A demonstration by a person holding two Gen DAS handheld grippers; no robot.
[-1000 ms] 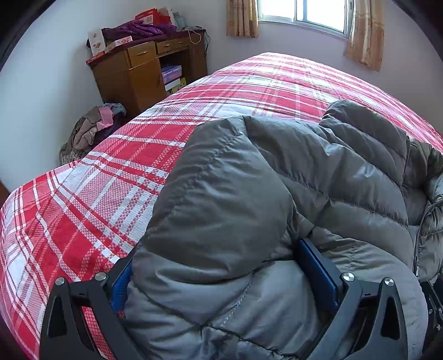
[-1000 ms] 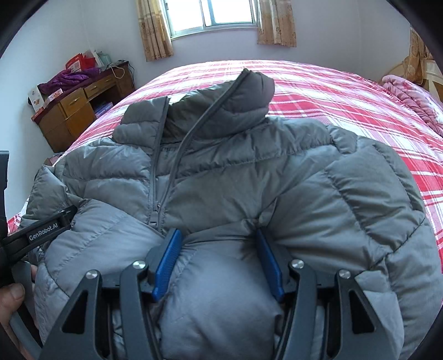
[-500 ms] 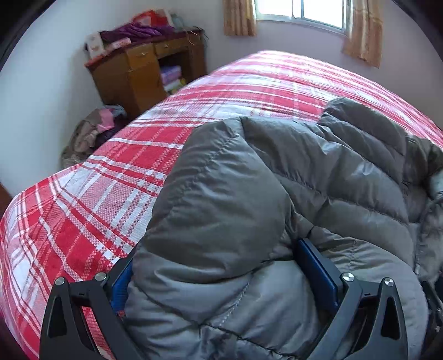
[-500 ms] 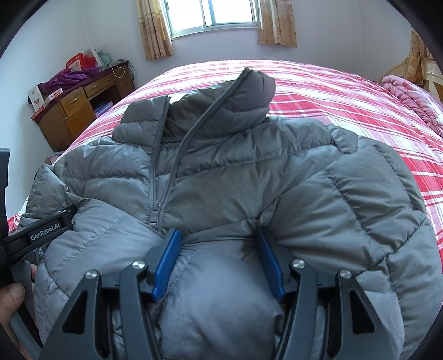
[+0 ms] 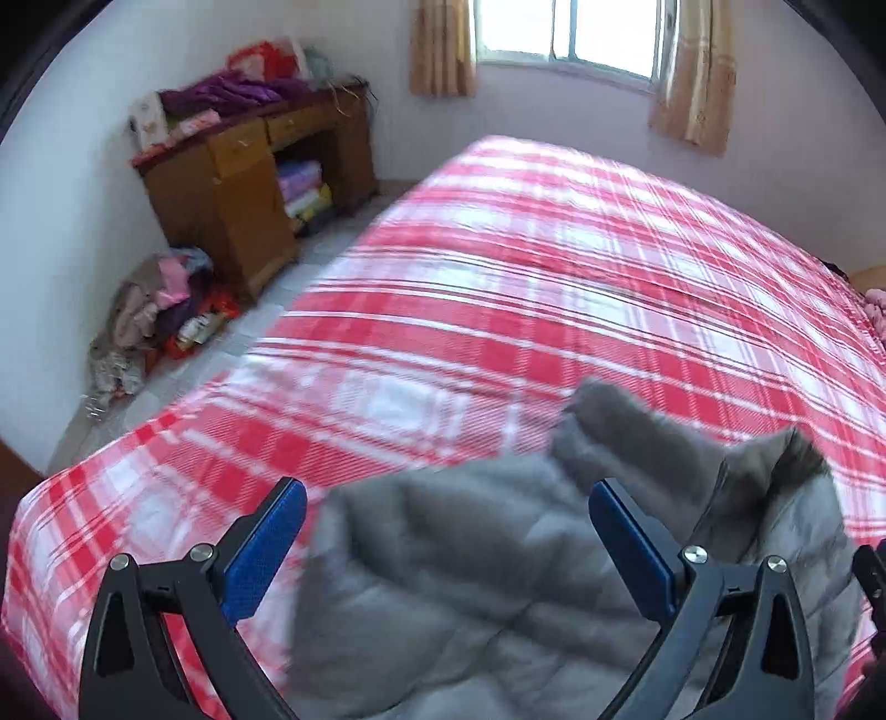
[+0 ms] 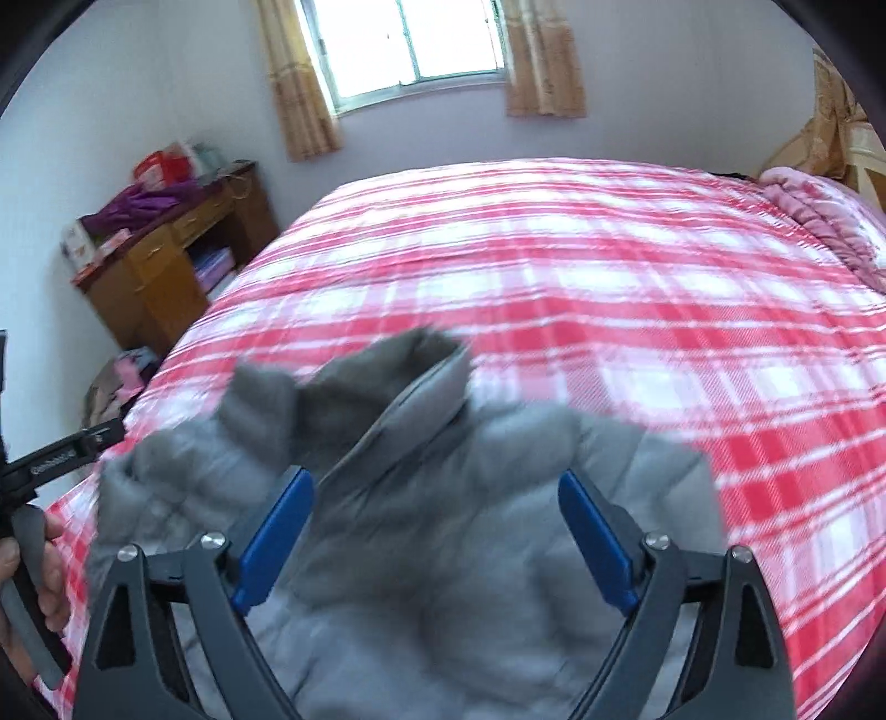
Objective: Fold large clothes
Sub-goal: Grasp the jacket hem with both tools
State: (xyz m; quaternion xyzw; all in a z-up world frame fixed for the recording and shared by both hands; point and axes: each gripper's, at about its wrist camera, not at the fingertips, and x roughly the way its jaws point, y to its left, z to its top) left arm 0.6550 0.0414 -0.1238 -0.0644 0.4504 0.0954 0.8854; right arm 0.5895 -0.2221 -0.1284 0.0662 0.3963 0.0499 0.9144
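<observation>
A grey puffer jacket lies bunched on the red and white plaid bed, blurred by motion. In the left wrist view my left gripper is open, its blue pads wide apart above the jacket's left part. In the right wrist view my right gripper is open over the jacket, below its raised collar. Neither gripper holds any cloth. The left gripper's handle and the hand holding it show at the left edge of the right wrist view.
A wooden desk piled with clothes and boxes stands by the far left wall. A heap of clothes lies on the floor beside it. A pink blanket lies at the bed's far right. A curtained window is behind.
Both grippers have opened and let go of the jacket, and pulled back and up. The jacket has dropped onto the bed and now lies lower in both views.
</observation>
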